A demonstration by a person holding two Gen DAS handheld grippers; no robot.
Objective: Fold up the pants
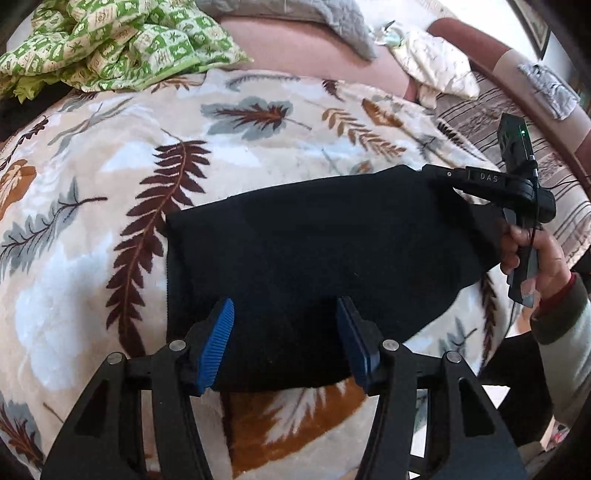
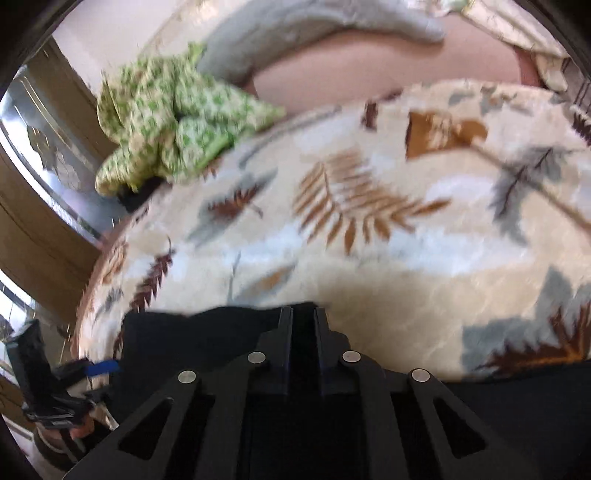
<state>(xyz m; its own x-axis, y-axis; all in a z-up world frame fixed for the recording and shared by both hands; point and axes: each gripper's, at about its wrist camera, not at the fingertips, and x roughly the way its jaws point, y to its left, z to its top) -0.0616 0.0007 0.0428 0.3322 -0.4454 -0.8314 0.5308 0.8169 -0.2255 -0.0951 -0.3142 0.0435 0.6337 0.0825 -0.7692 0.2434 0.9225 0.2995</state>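
The black pants (image 1: 314,258) lie folded in a compact block on the leaf-patterned blanket (image 1: 110,206). My left gripper (image 1: 286,328) is open, its blue pads (image 1: 218,343) spread just above the near edge of the pants. My right gripper (image 1: 430,173) grips the pants' far right corner and lifts it slightly. In the right wrist view the right gripper (image 2: 303,314) is shut on black cloth of the pants (image 2: 192,339). The left gripper (image 2: 92,369) shows at that view's lower left.
A crumpled green-and-white checked cloth (image 1: 110,40) lies at the back left of the bed. A grey quilt (image 1: 332,22) and a pale cloth (image 1: 436,62) lie at the back. A striped sheet (image 1: 517,155) and wooden bed rail (image 1: 517,74) are at right.
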